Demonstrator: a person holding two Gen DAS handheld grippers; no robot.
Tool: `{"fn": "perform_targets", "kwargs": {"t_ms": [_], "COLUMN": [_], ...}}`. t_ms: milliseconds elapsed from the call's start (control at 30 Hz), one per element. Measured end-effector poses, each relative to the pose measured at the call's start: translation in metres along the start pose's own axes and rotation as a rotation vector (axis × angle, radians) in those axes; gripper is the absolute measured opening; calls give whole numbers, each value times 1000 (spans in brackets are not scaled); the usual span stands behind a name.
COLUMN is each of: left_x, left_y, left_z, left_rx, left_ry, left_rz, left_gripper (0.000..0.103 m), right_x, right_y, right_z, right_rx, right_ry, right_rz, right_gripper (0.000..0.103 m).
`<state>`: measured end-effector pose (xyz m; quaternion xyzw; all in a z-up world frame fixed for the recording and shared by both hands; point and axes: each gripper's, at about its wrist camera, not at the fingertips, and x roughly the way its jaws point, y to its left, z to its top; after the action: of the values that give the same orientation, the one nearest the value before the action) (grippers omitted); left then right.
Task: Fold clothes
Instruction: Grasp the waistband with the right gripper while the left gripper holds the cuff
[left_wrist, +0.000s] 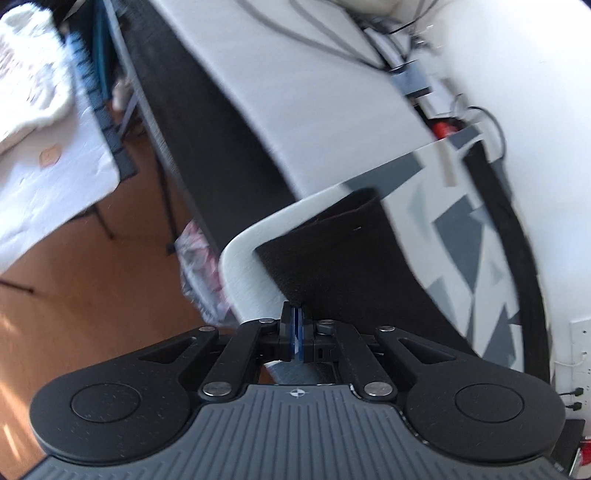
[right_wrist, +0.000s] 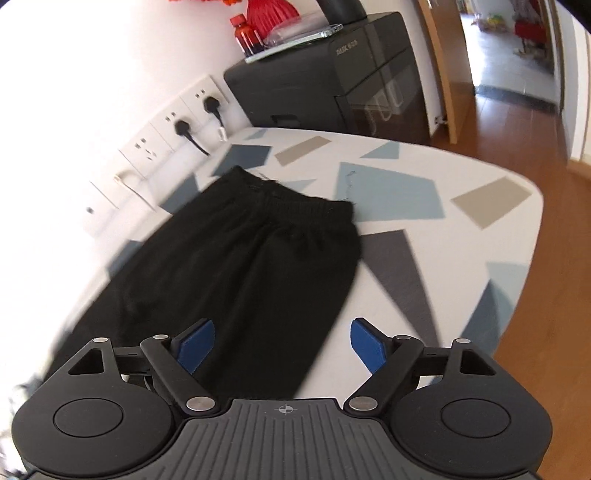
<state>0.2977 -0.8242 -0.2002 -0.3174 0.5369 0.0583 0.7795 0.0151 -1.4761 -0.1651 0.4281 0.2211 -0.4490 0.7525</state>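
Observation:
Black trousers (right_wrist: 236, 266) lie flat on a white table with grey and blue shapes (right_wrist: 406, 229), the elastic waistband at the far end. My right gripper (right_wrist: 282, 332) hovers over the near part of the trousers, open wide, with nothing between its blue pads (right_wrist: 195, 343). In the left wrist view the other end of the black trousers (left_wrist: 332, 251) lies near the table's rounded corner (left_wrist: 240, 266). My left gripper (left_wrist: 297, 317) is shut, and a corner of the black cloth runs straight into its closed tips.
A black cabinet (right_wrist: 332, 81) with a red bottle (right_wrist: 247, 35) stands beyond the table. Wall sockets with plugs (right_wrist: 181, 125) line the wall. A long grey table (left_wrist: 295, 92) with cables and another table with white cloth (left_wrist: 48, 166) stand across the wooden floor (left_wrist: 92, 295).

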Motion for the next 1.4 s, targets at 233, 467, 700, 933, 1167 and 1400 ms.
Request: {"fn": "perform_targets", "kwargs": {"t_ms": [233,467,700,933,1167,1400], "left_x": [-8,-8,-5,-3,5,18], "left_y": [-7,-17,-28,-15,-12,-23], "left_z": [-3,-14,-37,-45,-49,-57], "left_rx": [18,6,30,-19,-33,-36], "left_ry": [-42,-55,-11,10,69,82], "left_rz": [-7,14,-27,-47,-160,-220], "left_gripper": [2,2,2,2,38,34], "right_x": [43,79,73,73,72,79], "right_y": [-40,-32,-34,-50,-48,-49], "right_z": [10,24,40,44,30,34], "right_rx": [149,43,-25,-40,-18,68], "right_ry": [36,28,-69,15,20,29], "right_rz": [-12,-10,-143,-138,-62,11], "right_gripper": [56,24,3,23,32,32]}}
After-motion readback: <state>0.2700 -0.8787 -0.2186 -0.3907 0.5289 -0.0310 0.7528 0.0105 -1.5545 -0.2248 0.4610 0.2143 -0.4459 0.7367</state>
